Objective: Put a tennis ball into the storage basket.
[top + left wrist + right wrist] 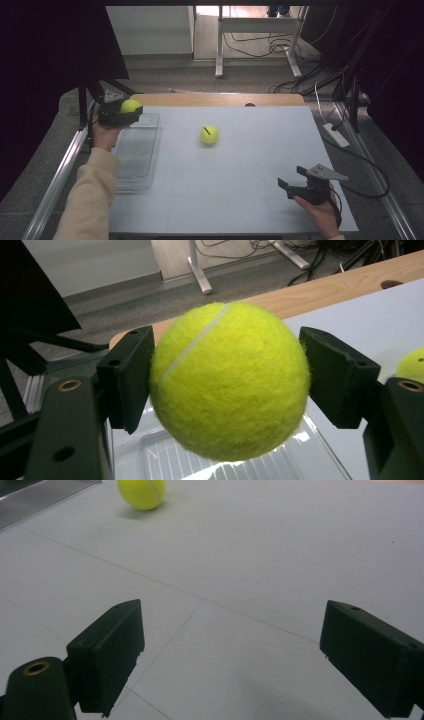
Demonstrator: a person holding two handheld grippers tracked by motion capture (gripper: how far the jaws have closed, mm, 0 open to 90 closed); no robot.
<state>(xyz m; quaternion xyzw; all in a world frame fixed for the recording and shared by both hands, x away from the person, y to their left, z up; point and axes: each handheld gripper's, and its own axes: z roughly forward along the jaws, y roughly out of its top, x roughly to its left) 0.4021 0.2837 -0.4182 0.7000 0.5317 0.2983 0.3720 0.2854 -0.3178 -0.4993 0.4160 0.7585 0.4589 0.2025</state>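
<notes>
A yellow tennis ball sits clamped between the black jaws of my left gripper, held in the air above the far end of a clear plastic tray at the table's left side; in the high view that ball shows at the gripper's tip. A second tennis ball lies on the white table top near the middle, seen also far off in the right gripper view. My right gripper rests low at the front right, jaws wide apart with nothing between them.
The white table top has a wooden strip along its far edge. Metal rails run along both sides. Beyond the table stand a desk frame and loose cables on the floor. A cable trails off the right side.
</notes>
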